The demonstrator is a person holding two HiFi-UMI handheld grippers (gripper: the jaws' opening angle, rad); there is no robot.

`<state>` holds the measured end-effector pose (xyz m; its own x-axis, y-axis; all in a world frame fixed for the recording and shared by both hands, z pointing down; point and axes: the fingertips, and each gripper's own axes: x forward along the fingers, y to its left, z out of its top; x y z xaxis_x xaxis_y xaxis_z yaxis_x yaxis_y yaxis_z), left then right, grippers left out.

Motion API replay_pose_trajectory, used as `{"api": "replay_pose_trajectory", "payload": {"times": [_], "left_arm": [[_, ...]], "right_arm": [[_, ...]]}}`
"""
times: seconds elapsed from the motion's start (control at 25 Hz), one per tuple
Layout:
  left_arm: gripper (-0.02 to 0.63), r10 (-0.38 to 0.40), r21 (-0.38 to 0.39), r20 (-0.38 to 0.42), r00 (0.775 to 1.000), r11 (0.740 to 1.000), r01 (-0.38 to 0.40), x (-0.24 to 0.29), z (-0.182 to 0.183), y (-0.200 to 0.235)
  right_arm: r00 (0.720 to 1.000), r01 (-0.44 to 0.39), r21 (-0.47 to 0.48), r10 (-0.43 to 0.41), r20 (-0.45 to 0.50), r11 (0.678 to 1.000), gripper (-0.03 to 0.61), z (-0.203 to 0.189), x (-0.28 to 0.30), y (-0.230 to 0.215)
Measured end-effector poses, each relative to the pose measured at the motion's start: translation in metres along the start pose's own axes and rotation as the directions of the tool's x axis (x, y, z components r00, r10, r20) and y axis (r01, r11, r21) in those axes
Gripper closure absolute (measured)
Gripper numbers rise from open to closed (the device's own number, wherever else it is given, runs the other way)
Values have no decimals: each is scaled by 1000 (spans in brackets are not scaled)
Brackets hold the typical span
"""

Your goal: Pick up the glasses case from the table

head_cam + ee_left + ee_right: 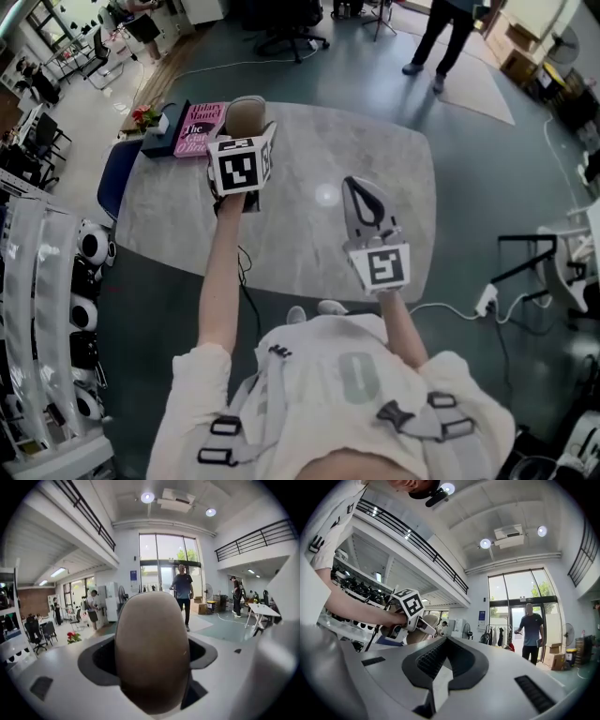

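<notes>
The glasses case point(242, 112) is a tan, rounded oval, and my left gripper point(248, 131) is shut on it, holding it in the air over the far left part of the grey table point(309, 244). In the left gripper view the case point(152, 648) fills the middle between the white jaws and points out into the room. My right gripper point(356, 187) hangs over the table's middle, shut, with nothing in it. Its jaws meet at a point point(446, 644) in the right gripper view. That view also catches the left gripper point(410, 613) and the case point(425, 623) at the left.
A pink book point(199, 128) and a dark box with red flowers point(159, 127) lie at the table's far left edge, by a blue chair point(117, 173). A person point(445, 37) stands beyond the table. Shelves point(75, 281) line the left; a power strip point(487, 300) lies on the floor at the right.
</notes>
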<state>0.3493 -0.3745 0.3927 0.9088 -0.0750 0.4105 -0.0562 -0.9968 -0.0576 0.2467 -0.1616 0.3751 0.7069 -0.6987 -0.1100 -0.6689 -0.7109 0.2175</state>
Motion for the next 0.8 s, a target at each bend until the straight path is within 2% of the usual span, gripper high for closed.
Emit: {"api": "replay_pose_trajectory", "payload": {"times": [0.12,0.24,0.36,0.52,0.64,0.8], "left_arm": [[225,42,54,169,985,997,-52,-34,14,3],[225,63,111,321,945,988,-104,-70,18,-2],[225,93,145,424,901,975,-168,-103,14,-10],[225,79,150,505,860,973,-178,-136,1,-19],[225,95,91,551,829,981,-173,-154,-6,-17],[225,138,30,574,807,982,-189,-174,-22,-15]], "right_arm": [[1000,-16,-24,16,21,1000,575,6,5,7],[999,-21,-13,21,27,1000,575,8,6,10],[998,-15,-8,15,56,1000,575,12,5,11],[998,7,-2,-6,55,1000,575,12,-1,10],[999,18,15,-18,32,1000,575,8,-4,9],[1000,12,25,-12,13,1000,575,0,-8,11]]}}
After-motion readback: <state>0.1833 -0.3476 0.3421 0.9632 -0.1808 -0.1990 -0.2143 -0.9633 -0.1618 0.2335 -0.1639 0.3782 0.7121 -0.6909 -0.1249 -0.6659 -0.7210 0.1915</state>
